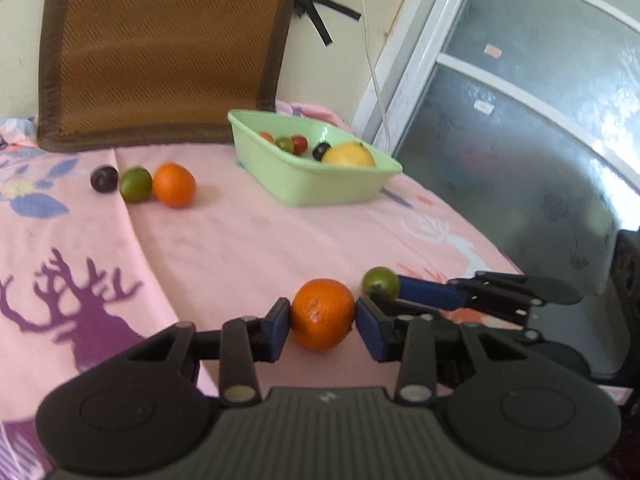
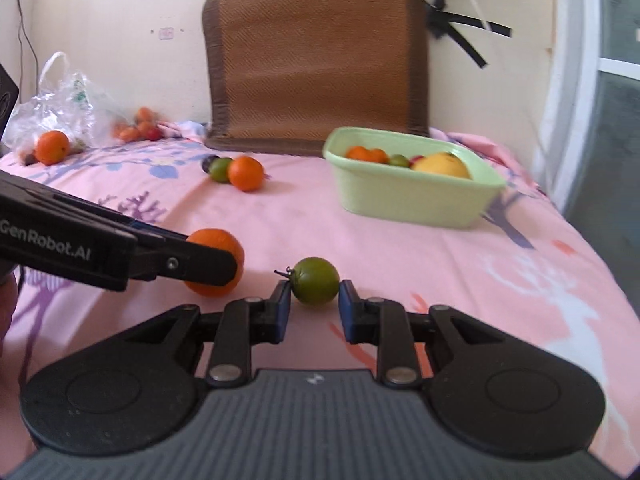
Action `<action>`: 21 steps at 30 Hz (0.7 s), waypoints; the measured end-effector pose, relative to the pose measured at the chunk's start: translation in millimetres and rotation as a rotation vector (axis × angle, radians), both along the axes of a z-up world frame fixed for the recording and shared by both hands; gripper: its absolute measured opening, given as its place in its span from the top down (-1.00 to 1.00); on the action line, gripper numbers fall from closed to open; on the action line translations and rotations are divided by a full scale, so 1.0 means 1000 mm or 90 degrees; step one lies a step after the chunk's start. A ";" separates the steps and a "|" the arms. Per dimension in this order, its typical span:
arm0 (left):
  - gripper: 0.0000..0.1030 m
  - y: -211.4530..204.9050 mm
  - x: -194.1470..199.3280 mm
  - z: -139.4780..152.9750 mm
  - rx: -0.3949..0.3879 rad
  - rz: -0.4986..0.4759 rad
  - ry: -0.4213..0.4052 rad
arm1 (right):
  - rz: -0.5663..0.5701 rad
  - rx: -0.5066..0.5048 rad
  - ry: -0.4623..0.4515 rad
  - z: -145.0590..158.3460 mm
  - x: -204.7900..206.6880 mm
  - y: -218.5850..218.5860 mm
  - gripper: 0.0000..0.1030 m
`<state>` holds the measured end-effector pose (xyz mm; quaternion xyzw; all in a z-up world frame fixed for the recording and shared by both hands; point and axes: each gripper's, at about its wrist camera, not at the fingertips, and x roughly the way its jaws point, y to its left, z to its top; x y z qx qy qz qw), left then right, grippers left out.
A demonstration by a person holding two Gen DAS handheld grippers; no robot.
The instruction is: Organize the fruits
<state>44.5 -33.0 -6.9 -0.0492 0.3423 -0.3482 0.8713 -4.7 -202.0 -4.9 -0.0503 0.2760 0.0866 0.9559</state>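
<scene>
Two tools clamped | left tool: orange | right tool: green fruit | basin beyond

Orange and small green fruit near bed edge, side by side. Plum, green fruit, orange clustered mid-bed. Green basin holds yellow fruit plus small ones.
</scene>
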 end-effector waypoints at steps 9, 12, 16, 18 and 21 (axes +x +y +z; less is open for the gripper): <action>0.00 -0.009 -0.025 0.000 0.083 0.023 -0.062 | -0.013 0.008 0.002 -0.005 -0.016 -0.009 0.42; -0.18 -0.013 -0.032 0.002 0.110 0.027 -0.091 | -0.013 0.007 -0.001 -0.006 -0.019 -0.008 0.40; -0.21 -0.017 -0.035 0.005 0.135 0.037 -0.112 | -0.013 0.011 -0.001 -0.006 -0.022 -0.009 0.20; -0.21 -0.018 -0.036 0.004 0.146 0.042 -0.120 | -0.011 0.013 -0.004 -0.006 -0.024 -0.010 0.13; -0.16 -0.020 -0.036 0.004 0.163 0.047 -0.131 | -0.009 0.015 -0.005 -0.005 -0.024 -0.011 0.13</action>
